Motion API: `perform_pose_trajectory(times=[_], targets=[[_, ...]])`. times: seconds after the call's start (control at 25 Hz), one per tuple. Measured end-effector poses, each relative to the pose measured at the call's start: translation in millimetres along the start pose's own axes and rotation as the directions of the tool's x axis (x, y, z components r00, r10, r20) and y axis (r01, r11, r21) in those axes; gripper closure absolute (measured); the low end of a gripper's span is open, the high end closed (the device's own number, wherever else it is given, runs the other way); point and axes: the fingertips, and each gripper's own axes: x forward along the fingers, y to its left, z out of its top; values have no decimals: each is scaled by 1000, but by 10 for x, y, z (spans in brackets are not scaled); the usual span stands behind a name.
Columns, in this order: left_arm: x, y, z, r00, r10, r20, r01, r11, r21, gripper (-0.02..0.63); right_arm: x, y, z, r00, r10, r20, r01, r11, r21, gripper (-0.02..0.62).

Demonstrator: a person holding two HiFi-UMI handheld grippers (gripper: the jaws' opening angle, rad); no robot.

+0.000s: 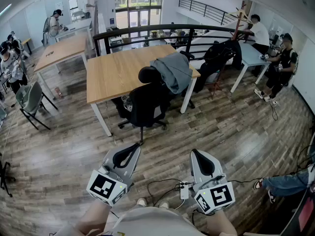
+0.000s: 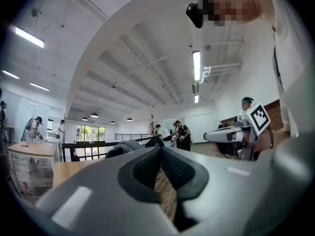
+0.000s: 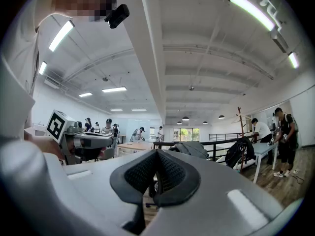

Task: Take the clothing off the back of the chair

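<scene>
A grey piece of clothing [image 1: 172,71] hangs over the back of a black office chair [image 1: 145,104] at the near edge of a wooden table [image 1: 115,68]. Both grippers are held low near the person's body, well short of the chair. My left gripper [image 1: 129,152] is shut and empty, and so is my right gripper [image 1: 198,156]. In the left gripper view the closed left gripper [image 2: 161,149] points level toward the clothing [image 2: 127,145] in the distance. The right gripper view shows the closed right gripper [image 3: 156,152] with the clothing [image 3: 191,148] beyond it.
A black railing [image 1: 162,29] runs behind the table. To the right, a dark jacket [image 1: 221,53] hangs on a coat rack beside a white desk [image 1: 251,55] where people stand. A green chair [image 1: 30,100] stands at left. A power strip [image 1: 184,191] and cables lie on the wooden floor near my feet.
</scene>
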Motion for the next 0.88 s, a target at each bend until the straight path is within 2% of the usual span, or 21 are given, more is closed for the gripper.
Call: perform_pose_trajectory(times=[0.24,0.44,0.72,0.88], targets=[[61,-15,-27,1000,-1,-18,1,1000,4,606,21,-37,9,1000,5,13,-5,1000,-25,595],[49,-85,62,1000,-5,7,5,1000,1,606,-15,-54,34,999,-2,32,3,1000,-29,595],[118,-208,29,1000,-2,-4,2,1000,-18,606,-49,-178,-54,1000,-5,19,6,1000,-24,595],[195,-298,41,1000,9,-7,-9,1000,-3,606,-85,-298,-82,1000,-4,14,4,1000,-14,595]])
